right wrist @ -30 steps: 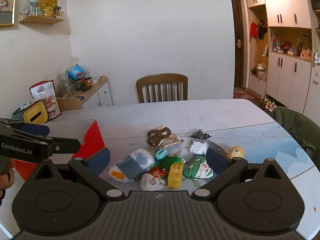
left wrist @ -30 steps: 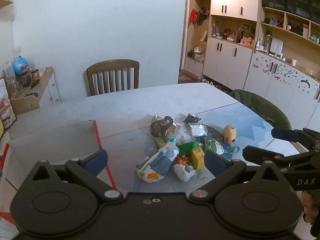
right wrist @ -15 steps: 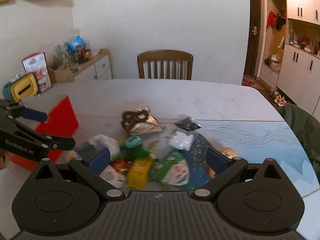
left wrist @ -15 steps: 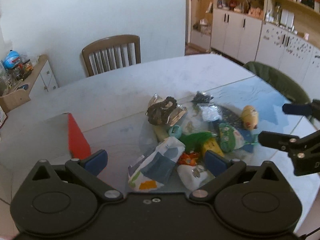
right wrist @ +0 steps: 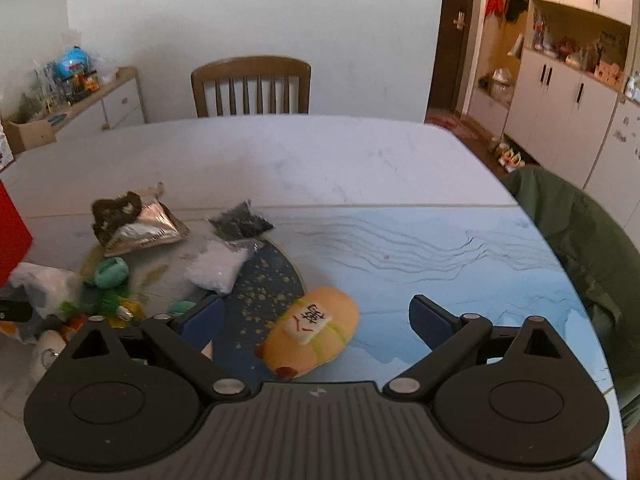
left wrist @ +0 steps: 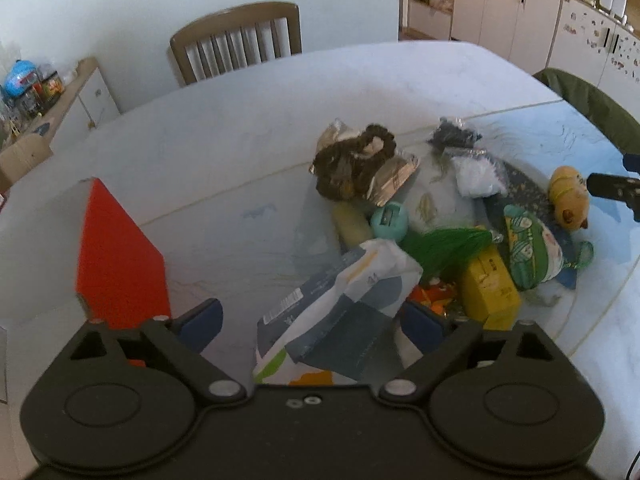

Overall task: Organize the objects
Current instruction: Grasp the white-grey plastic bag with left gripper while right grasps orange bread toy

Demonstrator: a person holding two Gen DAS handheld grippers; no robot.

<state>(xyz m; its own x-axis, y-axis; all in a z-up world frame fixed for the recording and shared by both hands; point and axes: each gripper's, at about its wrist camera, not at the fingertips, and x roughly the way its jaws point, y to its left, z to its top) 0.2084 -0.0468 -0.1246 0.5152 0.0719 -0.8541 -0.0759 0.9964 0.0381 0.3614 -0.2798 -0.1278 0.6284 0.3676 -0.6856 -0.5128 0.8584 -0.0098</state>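
A heap of small objects lies on the table. My left gripper (left wrist: 310, 320) is open, its fingers either side of a white and blue-grey pouch (left wrist: 340, 312). Beyond the pouch lie a yellow box (left wrist: 490, 288), a green tassel (left wrist: 444, 246), a green printed bag (left wrist: 528, 252), a teal round thing (left wrist: 389, 222) and a brown scrunchie on a foil packet (left wrist: 356, 164). My right gripper (right wrist: 314, 318) is open over a yellow plush toy (right wrist: 314, 330), which lies between its fingers. The right gripper's tip (left wrist: 612, 188) shows beside the same toy (left wrist: 568, 200) in the left wrist view.
A red box flap (left wrist: 116, 256) stands at the left of the heap. A white bag (right wrist: 218, 268), a black bag (right wrist: 242, 222) and the foil packet (right wrist: 140, 234) lie left of the toy. A wooden chair (right wrist: 251, 86) is behind the table; a green-covered chair (right wrist: 576, 232) is at right.
Both grippers have dropped closer to the table. The left has closed in on the pouch. The right has swung right, from the heap's middle to the yellow plush toy.
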